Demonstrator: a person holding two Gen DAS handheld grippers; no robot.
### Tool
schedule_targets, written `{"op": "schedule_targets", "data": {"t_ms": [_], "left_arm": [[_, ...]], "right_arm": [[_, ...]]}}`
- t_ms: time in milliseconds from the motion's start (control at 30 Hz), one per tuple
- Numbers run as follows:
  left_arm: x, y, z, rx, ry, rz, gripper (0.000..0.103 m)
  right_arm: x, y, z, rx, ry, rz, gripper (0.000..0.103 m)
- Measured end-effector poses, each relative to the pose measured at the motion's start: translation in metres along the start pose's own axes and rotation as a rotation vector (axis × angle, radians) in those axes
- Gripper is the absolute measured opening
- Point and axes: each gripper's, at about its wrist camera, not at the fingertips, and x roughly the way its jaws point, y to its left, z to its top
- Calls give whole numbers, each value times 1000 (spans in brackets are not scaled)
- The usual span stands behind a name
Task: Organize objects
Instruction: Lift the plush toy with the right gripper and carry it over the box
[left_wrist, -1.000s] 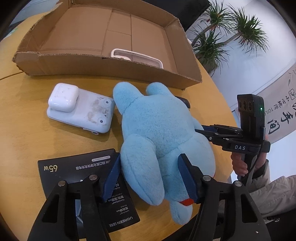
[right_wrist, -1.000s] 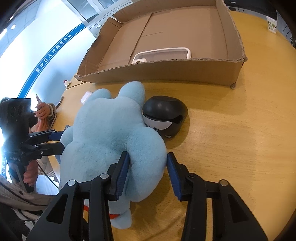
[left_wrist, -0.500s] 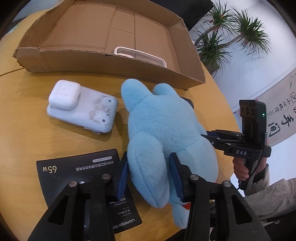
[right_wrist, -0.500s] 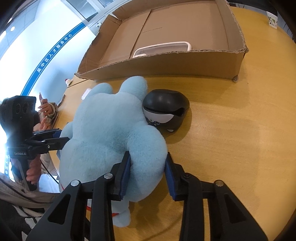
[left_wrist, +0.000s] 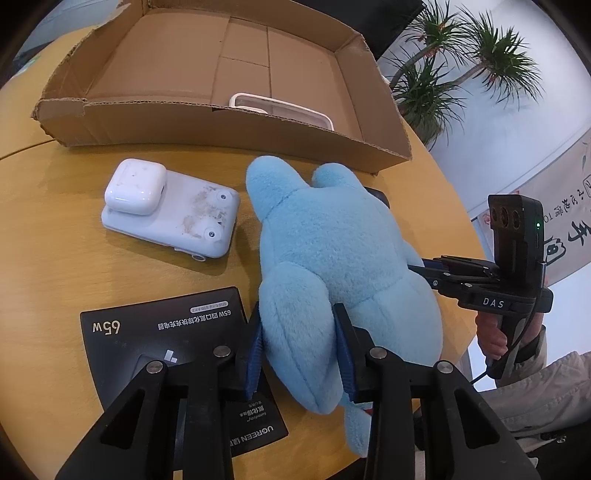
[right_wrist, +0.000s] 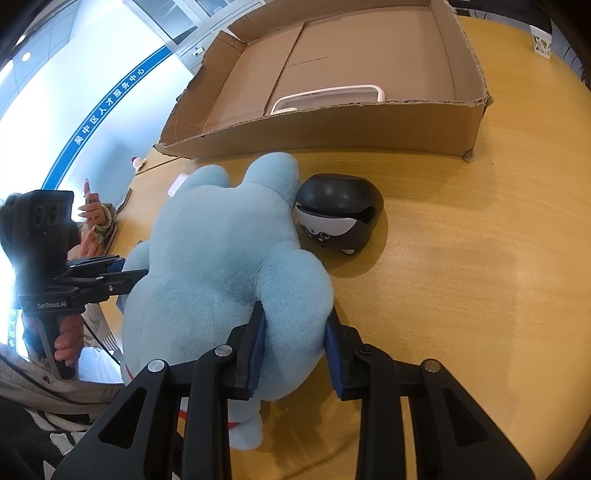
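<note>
The blue plush toy lies on the round wooden table, its ears pointing toward twelve o'clock at the near wall of the cardboard box. The left gripper is clamped on one of the toy's limbs at six o'clock in the left wrist view, its blue pads pressing into the fabric on both sides. The right gripper is likewise closed on another limb of the toy, the plush squeezed between its pads. In the right wrist view a black, rounded gadget with a white face sits touching the toy at about two o'clock. At ten o'clock from the toy, in the left wrist view, a white earbud case rests on a white flat device; at eight o'clock lies a black charger package. Inside the box a white-rimmed container stands against the near wall.
</note>
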Motion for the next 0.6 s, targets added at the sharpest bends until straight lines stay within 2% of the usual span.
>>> {"op": "schedule_targets", "data": {"t_ms": [600], "left_arm": [[-11,-8,-2,34,-40,1,32]], "right_arm": [[-10,22,2,-32,-24,-45,25]]}}
